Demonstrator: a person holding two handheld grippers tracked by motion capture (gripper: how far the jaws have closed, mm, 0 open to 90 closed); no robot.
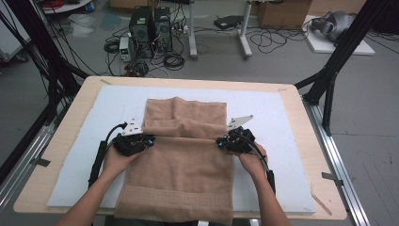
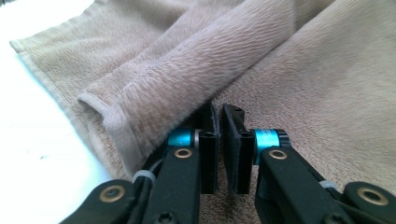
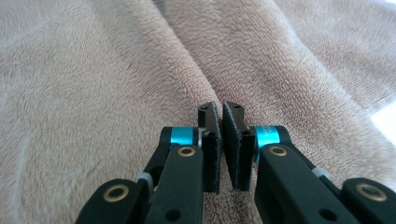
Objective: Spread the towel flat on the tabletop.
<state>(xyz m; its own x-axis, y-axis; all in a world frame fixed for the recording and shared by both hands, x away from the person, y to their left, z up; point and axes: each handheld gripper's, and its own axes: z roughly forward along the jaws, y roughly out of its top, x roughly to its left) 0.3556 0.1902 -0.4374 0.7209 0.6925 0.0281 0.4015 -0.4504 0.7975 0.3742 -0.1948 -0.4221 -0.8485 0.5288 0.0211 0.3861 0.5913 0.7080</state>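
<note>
So there's one tan towel point(image 1: 181, 160) in the middle of the frame on the white mat point(image 1: 277, 141), near end hanging off the table point(image 1: 70, 117), far end already folded back into a rumpled ridge across the centre. I'd call that fold half done, it needs flattening. Two grippers, left gripper point(image 1: 149, 139) and right gripper point(image 1: 219, 141), sit at the ridge's ends, jaws nearly together on nothing.

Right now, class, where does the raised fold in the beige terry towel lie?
In the high view the raised fold runs across the beige terry towel, between the left hand-held gripper and the right hand-held gripper.
</note>
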